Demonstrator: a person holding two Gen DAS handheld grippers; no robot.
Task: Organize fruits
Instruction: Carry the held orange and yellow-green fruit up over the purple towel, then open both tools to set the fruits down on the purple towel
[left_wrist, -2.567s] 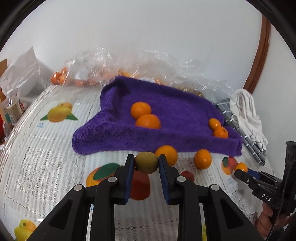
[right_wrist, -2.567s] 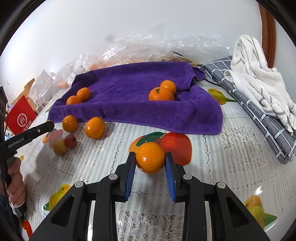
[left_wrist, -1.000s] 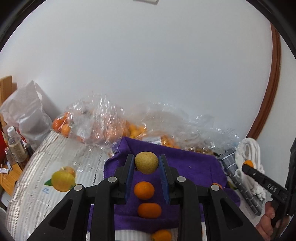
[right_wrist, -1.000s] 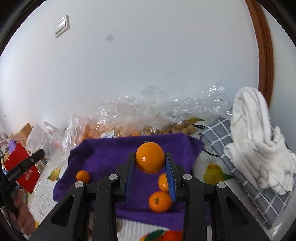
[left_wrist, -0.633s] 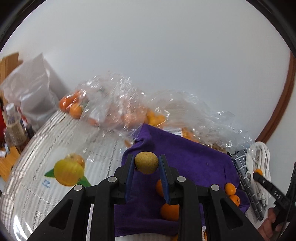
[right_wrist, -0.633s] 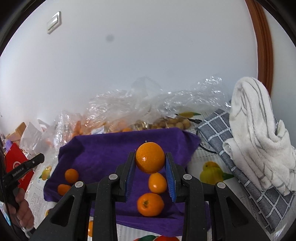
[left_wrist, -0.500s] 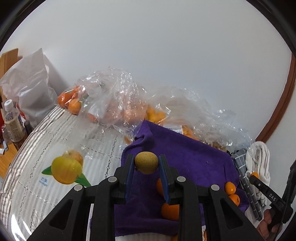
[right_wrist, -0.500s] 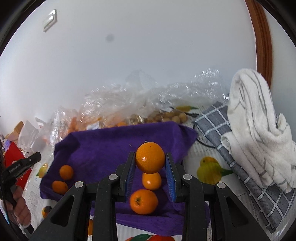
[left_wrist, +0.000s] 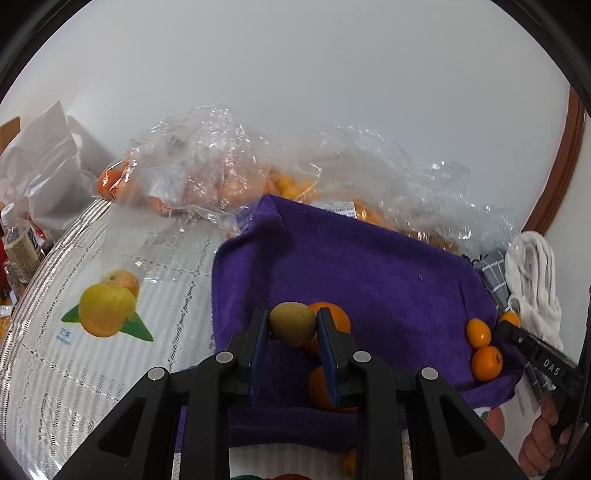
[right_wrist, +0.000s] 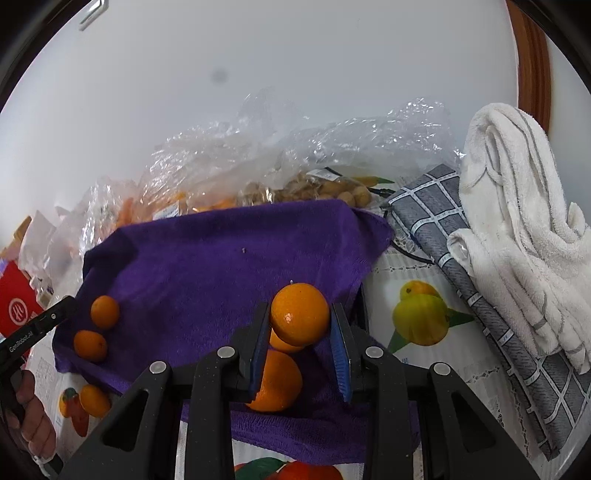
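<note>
My left gripper (left_wrist: 291, 325) is shut on a small yellow-green fruit (left_wrist: 291, 323) and hangs over the near left part of the purple towel (left_wrist: 369, 266). Two oranges (left_wrist: 334, 317) lie on the towel just behind its fingers, and two small oranges (left_wrist: 484, 362) sit at the towel's right edge. My right gripper (right_wrist: 300, 320) is shut on an orange (right_wrist: 300, 314) above the purple towel (right_wrist: 221, 266), over two oranges (right_wrist: 275, 382) that rest there. Two small oranges (right_wrist: 96, 332) lie at that towel's left edge. An orange (right_wrist: 95, 400) sits on the tablecloth below them.
Clear plastic bags of fruit (left_wrist: 207, 177) line the wall behind the towel. A grey checked cloth (right_wrist: 476, 266) and a folded white towel (right_wrist: 524, 236) lie to the right. A white bag (left_wrist: 44, 166) and bottles (left_wrist: 20, 243) stand at the left. The lace tablecloth (left_wrist: 92, 362) has printed fruit.
Both grippers have tilted down and sunk toward the purple towel, each keeping its fruit. The towel and the oranges on it now fill more of both views.
</note>
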